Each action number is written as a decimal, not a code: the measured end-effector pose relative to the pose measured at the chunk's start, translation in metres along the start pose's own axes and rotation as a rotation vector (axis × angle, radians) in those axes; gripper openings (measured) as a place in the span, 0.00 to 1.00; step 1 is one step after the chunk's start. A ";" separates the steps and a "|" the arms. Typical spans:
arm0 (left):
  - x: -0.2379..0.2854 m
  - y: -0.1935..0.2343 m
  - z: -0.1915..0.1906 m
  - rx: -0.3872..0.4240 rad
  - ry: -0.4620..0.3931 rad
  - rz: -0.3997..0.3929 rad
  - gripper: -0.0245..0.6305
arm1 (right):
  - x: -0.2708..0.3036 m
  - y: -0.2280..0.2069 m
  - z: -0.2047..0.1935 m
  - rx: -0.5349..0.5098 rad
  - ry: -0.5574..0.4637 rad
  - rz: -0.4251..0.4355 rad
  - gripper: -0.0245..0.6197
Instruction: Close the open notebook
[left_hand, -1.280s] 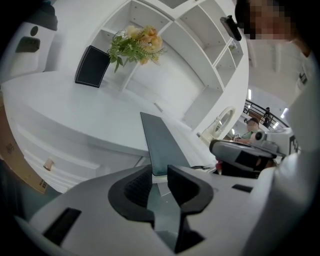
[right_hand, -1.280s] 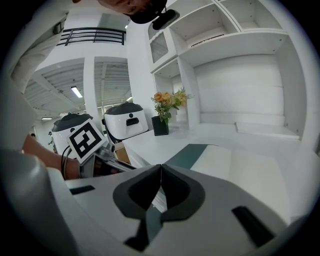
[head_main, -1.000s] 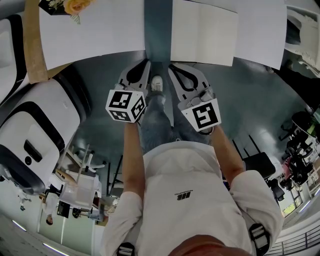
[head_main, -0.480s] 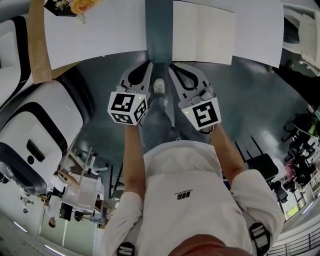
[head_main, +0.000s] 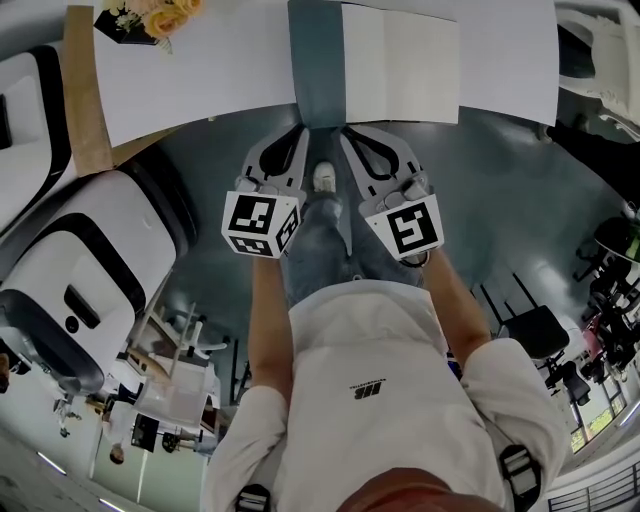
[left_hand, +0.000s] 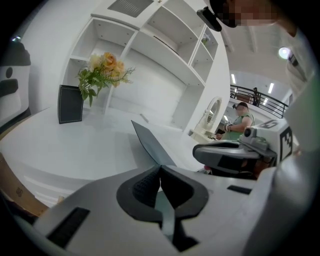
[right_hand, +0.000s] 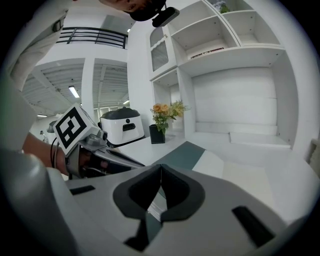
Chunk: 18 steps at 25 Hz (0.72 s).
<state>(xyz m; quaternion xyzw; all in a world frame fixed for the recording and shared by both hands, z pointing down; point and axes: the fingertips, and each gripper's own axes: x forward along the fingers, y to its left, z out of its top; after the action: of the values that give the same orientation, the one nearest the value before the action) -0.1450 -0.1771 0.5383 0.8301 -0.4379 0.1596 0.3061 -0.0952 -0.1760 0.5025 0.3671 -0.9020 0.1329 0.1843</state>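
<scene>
White table (head_main: 200, 70) is seen on the far side, with shelving behind it. Notebook (head_main: 400, 60) is laid open at the near table edge: cream pages on the right, teal cover (head_main: 315, 60) flat on the left. Little change is noted over the last second. Left gripper (head_main: 298, 132) and right gripper (head_main: 346, 133) are kept side by side at the table edge, barely shifted, and the view is tilted so flowers (head_main: 150, 12) at far left show more. Both pairs of jaws are pressed together with nothing between them (confirmed in each gripper view). Tips are held just short of the cover; contact cannot be confirmed. Closing is judged not yet started: the notebook is untouched and only the approach is set up.
</scene>
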 end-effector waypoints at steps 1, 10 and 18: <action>-0.001 -0.002 0.002 0.005 -0.002 -0.002 0.04 | -0.001 -0.001 0.001 0.001 -0.003 -0.006 0.03; -0.005 -0.017 0.016 0.048 -0.014 -0.029 0.04 | -0.012 -0.007 0.007 0.002 -0.025 -0.047 0.03; -0.007 -0.034 0.029 0.082 -0.031 -0.054 0.04 | -0.022 -0.015 0.011 0.011 -0.041 -0.078 0.03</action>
<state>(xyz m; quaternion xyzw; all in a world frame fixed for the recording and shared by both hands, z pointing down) -0.1209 -0.1764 0.4995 0.8558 -0.4130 0.1563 0.2693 -0.0723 -0.1767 0.4847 0.4057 -0.8898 0.1232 0.1687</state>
